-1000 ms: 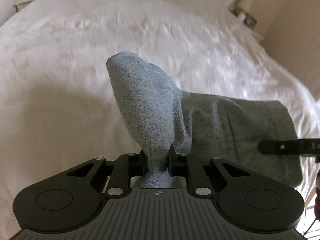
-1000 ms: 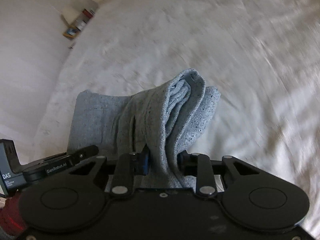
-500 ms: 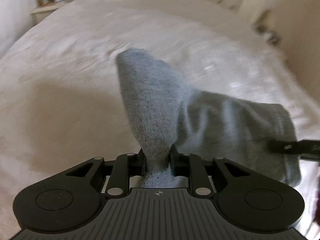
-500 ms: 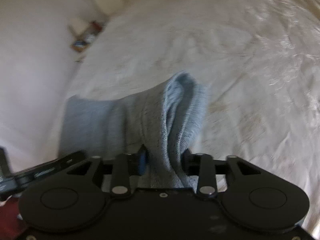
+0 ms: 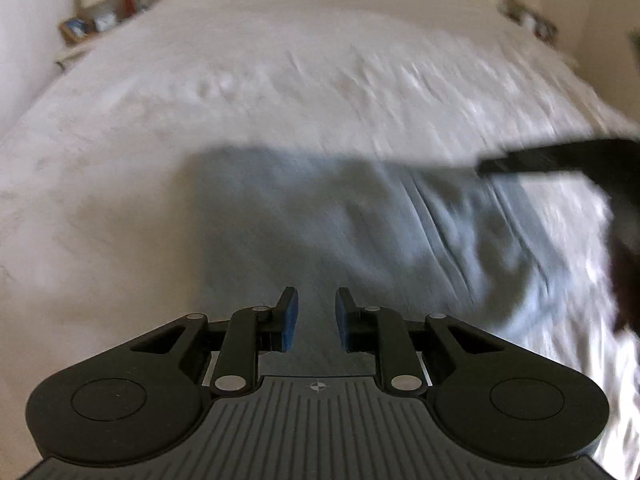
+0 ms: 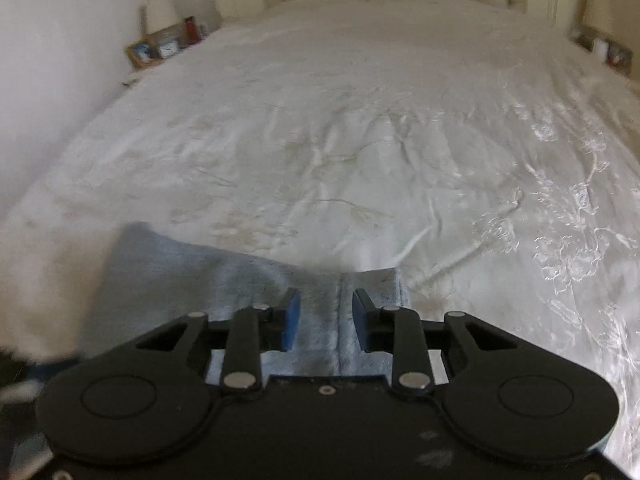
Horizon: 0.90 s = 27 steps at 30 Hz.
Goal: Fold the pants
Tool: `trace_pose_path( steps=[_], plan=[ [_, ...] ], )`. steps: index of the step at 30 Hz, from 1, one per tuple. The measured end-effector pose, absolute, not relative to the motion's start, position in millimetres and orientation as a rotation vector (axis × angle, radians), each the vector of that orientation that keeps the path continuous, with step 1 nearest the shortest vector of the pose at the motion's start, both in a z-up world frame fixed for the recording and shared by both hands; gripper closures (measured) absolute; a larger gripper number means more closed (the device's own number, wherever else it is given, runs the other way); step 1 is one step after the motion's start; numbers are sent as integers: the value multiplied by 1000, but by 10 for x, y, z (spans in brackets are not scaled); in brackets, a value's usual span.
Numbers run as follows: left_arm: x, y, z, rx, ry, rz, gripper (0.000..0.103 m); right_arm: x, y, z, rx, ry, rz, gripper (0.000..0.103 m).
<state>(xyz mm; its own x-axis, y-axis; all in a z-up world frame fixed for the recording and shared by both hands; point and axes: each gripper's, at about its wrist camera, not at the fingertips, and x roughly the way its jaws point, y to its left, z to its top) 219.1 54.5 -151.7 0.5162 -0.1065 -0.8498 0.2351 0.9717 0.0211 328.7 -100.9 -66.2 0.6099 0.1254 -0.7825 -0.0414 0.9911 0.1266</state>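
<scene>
A: Change since a second ago?
B: Both grips released. Left gripper (image 5: 313,317) and right gripper (image 6: 327,319) no longer pinching bunched cloth; jaws just closing again, parted, nothing between the pads.
A: Location of the grey pants (image 5: 360,232)?
B: Flat on the white bedspread (image 6: 360,140), directly below both grippers; blurred, some creases towards the right.
A: Meaning?
B: Fold probably laid down. Likely next: smoothing, or one further fold.

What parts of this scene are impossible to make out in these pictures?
- Left wrist view: the pants' right side is smeared by motion blur; the right claw is a dark streak cut by the edge.
- Right wrist view: the pants' near edge is hidden beneath the claw body; nightstand items are too small.
</scene>
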Motion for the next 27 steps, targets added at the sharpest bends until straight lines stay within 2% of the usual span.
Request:
trace_pose_path(
  steps=[2,4,6,9,13,15,16,20,27],
  plan=[
    [2092,508,-1701,158,1054,-206,82,3415,-1023,-942,97,976,25,71],
    [1968,502,-1777,167,1018,-206,82,3462,-1124,-1180,160,1040,14,67],
    [1921,484,-1784,180,999,-204,81,3435,-1228,-1204,165,1026,26,46],
    [1964,504,-1776,168,1011,-202,81,3433,-1381,-1207,210,1051,48,40],
    [1941,538,-1709,170,1016,-197,81,3427,-1514,-1107,274,1059,52,42],
    [1903,590,-1716,161,1018,-180,81,3317,-1501,-974,240,1029,47,54],
    [1855,611,-1687,152,1014,-172,81,3236,-1502,-897,222,1013,43,55],
    [1740,678,-1634,139,1019,-149,81,2792,-1462,-592,218,939,84,55],
    [1605,740,-1473,119,1014,-118,81,2220,-1310,-798,108,1077,100,55]
  ],
)
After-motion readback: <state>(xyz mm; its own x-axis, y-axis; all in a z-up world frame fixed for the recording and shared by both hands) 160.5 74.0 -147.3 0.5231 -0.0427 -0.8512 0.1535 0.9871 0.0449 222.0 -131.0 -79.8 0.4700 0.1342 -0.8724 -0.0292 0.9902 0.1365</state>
